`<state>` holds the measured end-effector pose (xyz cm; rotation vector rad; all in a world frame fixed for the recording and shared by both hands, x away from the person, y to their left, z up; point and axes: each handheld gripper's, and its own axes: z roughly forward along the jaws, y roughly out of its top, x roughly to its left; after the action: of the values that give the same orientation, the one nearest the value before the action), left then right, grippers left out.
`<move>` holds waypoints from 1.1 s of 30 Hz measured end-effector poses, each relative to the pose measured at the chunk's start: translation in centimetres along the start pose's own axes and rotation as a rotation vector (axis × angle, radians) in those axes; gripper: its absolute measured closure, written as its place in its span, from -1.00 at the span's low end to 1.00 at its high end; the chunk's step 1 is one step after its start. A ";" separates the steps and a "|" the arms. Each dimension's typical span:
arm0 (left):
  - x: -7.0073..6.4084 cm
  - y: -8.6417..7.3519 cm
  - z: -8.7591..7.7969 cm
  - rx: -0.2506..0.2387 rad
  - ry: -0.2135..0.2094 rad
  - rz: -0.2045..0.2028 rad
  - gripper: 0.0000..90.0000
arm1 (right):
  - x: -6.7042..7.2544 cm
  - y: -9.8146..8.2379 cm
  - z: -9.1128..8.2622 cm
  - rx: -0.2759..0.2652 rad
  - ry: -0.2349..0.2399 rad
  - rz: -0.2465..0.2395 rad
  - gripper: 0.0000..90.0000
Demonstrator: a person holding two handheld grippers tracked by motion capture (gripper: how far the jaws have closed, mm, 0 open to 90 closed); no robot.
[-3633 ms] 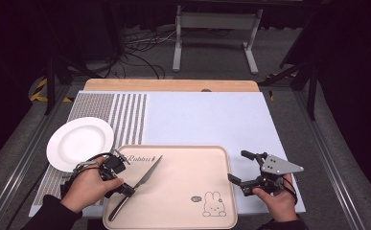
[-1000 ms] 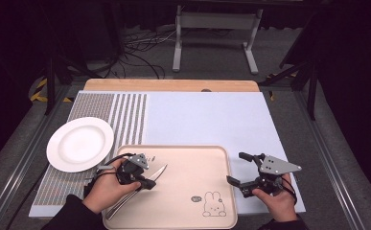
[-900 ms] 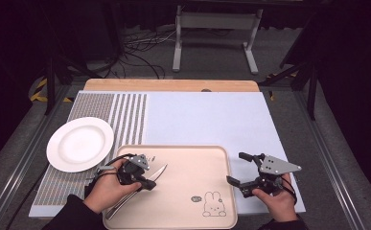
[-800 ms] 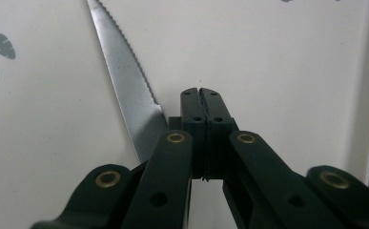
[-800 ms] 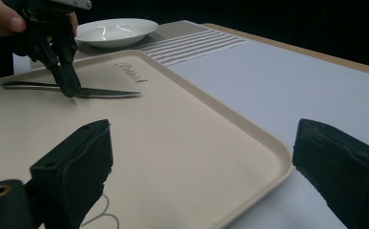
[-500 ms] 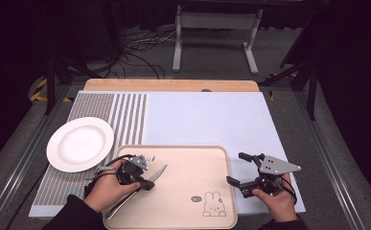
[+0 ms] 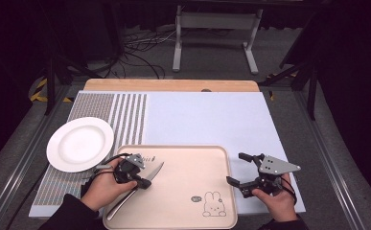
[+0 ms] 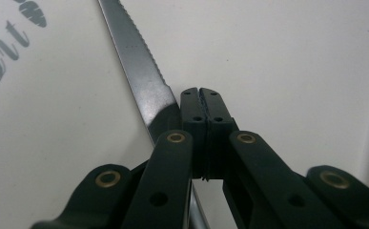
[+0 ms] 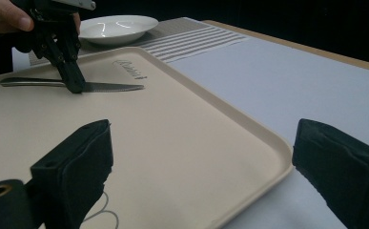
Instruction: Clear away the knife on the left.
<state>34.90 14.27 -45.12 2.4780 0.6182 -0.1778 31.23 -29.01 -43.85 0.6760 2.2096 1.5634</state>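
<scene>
A table knife [image 7: 155, 170] with a serrated blade [image 8: 139, 71] lies flat and slantwise on the left part of a beige tray [image 7: 188, 165]. My left gripper [image 7: 144, 184] points down at the knife's middle, and a hand holds it over the tray's left side. In the left gripper view its jaws [image 8: 205, 98] are pressed together with nothing between them, and the blade runs past their left side. From the right gripper view, the left gripper [image 9: 76, 87] has its tips down at the knife [image 9: 110, 87]. My right gripper [image 7: 235, 168] stands open beside the tray's right rim [image 9: 268, 167], empty.
A white plate [image 7: 80, 143] sits left of the tray on a striped mat [image 7: 125, 112]. A pale mat [image 7: 207, 117] stretches behind the tray to the wooden table edge [image 7: 173, 85]. A rabbit drawing [image 7: 211, 205] marks the tray's near right corner.
Since the earliest frame the left hand has moved right from the tray's left rim to over the knife. Over the last second nothing has visibly moved. The right gripper has kept still.
</scene>
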 end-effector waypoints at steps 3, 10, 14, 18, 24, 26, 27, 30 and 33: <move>0.2 -0.2 -0.2 -0.001 0.007 -0.006 1.00 | 0.0 0.0 0.0 0.002 0.000 -0.002 -0.84; 0.7 -0.8 -0.8 0.001 0.023 -0.030 1.00 | 0.0 0.0 0.0 0.004 0.000 -0.002 -0.84; 0.9 -1.1 -1.0 0.001 0.030 -0.038 1.00 | 0.0 0.0 0.0 0.003 0.000 -0.002 -0.84; 1.1 -1.5 -1.4 0.005 0.036 -0.045 1.00 | 0.0 0.0 0.1 0.003 0.001 -0.002 -0.84; 1.3 -2.1 -1.8 0.003 0.038 -0.059 1.00 | 0.0 0.0 0.1 0.004 0.001 -0.001 -0.84; 1.4 -2.3 -1.9 0.006 0.040 -0.066 1.00 | 0.0 0.0 0.1 0.004 0.002 -0.001 -0.84; 1.4 -2.4 -2.0 0.005 0.042 -0.067 1.00 | 0.0 0.0 0.1 0.005 0.003 -0.001 -0.84; 1.5 -2.6 -2.2 0.007 0.042 -0.074 1.00 | 0.1 0.0 0.2 0.006 0.005 0.001 -0.84; 1.6 -2.8 -2.4 0.014 0.046 -0.079 1.00 | 0.1 0.0 0.2 0.007 0.006 0.001 -0.84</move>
<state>34.96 18.30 -44.96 2.4790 0.7365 -0.1566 31.30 -28.80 -43.95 0.6763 2.2206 1.5604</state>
